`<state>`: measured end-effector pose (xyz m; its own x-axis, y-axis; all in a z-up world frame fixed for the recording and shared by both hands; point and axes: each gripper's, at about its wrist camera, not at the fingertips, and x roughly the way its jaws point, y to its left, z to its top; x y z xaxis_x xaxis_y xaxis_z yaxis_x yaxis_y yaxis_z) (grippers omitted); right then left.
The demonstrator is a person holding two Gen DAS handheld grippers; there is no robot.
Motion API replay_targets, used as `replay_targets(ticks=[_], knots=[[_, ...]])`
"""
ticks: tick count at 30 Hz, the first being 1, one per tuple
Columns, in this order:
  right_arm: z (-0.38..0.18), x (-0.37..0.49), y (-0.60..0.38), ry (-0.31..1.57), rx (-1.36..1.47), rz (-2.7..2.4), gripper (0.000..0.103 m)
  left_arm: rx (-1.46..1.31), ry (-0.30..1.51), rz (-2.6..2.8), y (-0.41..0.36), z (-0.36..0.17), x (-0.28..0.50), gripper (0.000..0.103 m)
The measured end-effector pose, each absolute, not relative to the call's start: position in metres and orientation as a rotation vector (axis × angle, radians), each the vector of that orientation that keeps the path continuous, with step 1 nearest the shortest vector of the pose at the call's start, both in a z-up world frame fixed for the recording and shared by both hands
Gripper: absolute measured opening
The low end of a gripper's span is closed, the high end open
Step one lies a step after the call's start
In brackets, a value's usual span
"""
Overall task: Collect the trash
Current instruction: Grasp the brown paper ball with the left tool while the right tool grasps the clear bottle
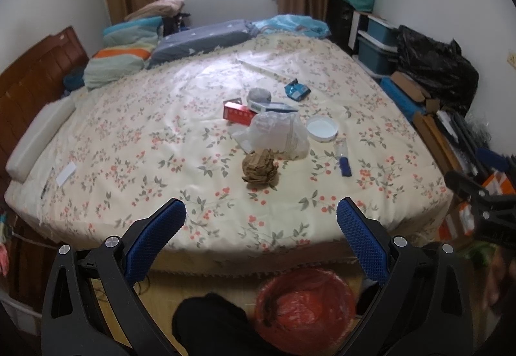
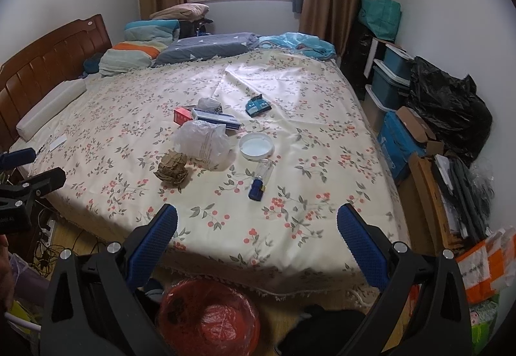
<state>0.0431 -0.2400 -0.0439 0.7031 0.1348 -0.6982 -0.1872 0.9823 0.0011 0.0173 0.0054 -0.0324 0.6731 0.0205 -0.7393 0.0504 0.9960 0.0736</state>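
Note:
Trash lies mid-bed on a floral sheet: a crumpled brown paper ball (image 1: pixel 260 167) (image 2: pixel 172 169), a clear plastic bag (image 1: pixel 276 134) (image 2: pixel 203 139), a red box (image 1: pixel 238 113) (image 2: pixel 182 116), a white lid (image 1: pixel 322 128) (image 2: pixel 257 145), a blue wrapper (image 1: pixel 297 90) (image 2: pixel 257 105) and a small bottle with a blue cap (image 1: pixel 343 158) (image 2: pixel 260 180). A bin lined with a red bag (image 1: pixel 304 307) (image 2: pixel 209 317) stands on the floor at the bed's foot. My left gripper (image 1: pixel 261 217) and right gripper (image 2: pixel 257 220) are both open and empty, held above the bed's near edge.
The bed (image 1: pixel 135 143) has a wooden headboard (image 1: pixel 35 81) at left and pillows (image 1: pixel 129 55) at the far end. Boxes, bins and a black bag (image 2: pixel 448 107) crowd the right wall. Cables (image 2: pixel 48 246) lie on the floor at left.

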Motion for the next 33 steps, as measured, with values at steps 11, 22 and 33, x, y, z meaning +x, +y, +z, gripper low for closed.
replay_targets(ticks=[11, 22, 33], knots=[[-0.134, 0.144, -0.218, 0.862, -0.108, 0.197, 0.098, -0.024, 0.943, -0.104, 0.034, -0.138, 0.140, 0.097], [-0.218, 0.241, -0.213, 0.956, -0.119, 0.135, 0.098, 0.061, 1.024, -0.065, 0.019, -0.223, 0.226, 0.097], [-0.262, 0.278, -0.208, 1.011, -0.130, 0.092, 0.079, 0.073, 1.050, -0.067, 0.012, -0.255, 0.252, 0.095]])
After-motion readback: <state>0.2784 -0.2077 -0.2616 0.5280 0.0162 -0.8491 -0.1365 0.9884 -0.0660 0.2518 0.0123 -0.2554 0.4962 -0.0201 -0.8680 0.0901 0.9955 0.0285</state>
